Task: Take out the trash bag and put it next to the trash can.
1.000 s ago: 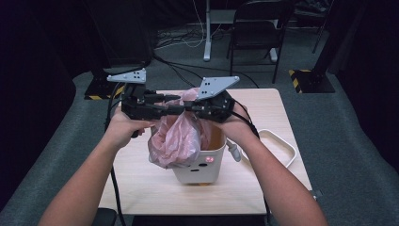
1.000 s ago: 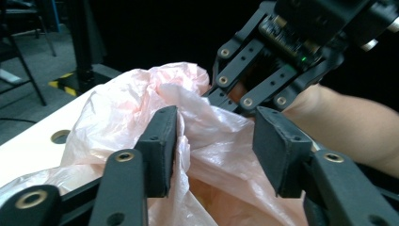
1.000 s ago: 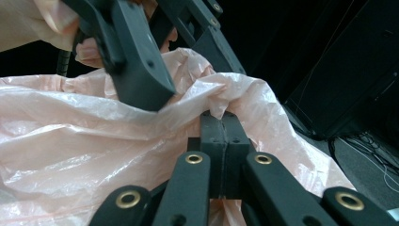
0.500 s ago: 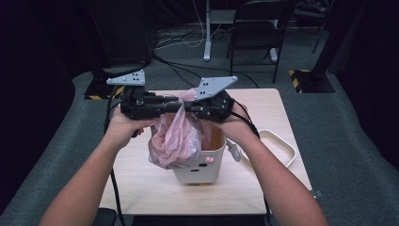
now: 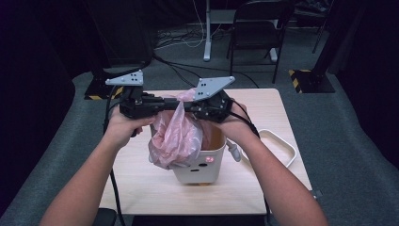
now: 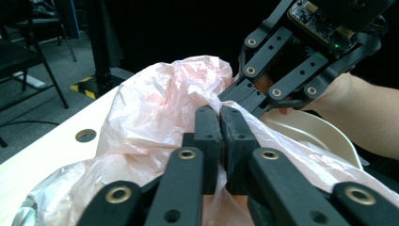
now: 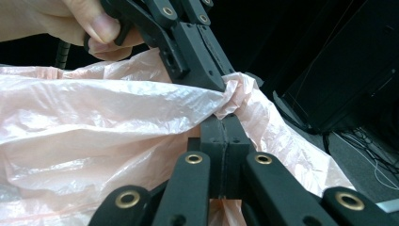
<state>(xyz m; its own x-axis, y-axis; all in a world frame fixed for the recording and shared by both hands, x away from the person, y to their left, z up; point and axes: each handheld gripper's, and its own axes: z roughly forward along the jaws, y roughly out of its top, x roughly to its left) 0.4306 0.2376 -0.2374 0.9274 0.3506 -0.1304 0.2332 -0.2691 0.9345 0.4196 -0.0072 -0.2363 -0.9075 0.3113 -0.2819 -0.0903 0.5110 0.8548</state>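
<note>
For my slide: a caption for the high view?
Both grippers pinch a pink plastic bag above a cream bin.

Thin plastic, matt jaws

I'm pinching a crinkly, glossy pink plastic bag (image 6: 155,108) over a smooth cream plastic bin (image 5: 200,165) on the pale wood-look table (image 5: 141,188).

No readable text, brand, label or number anywhere. Closest thing to a sign: yellow-black hazard stripes (image 5: 303,79) on the floor far right of the table, plus a 2nd striped patch (image 5: 101,93) far left, half hidden. The small bin (image 5: 200,165) near centre carries a printed face, dots and a pink spot, no letters. The circuit board (image 6: 324,21) on the other gripper, top right in the left gripper view, has markings too small to read.
</note>
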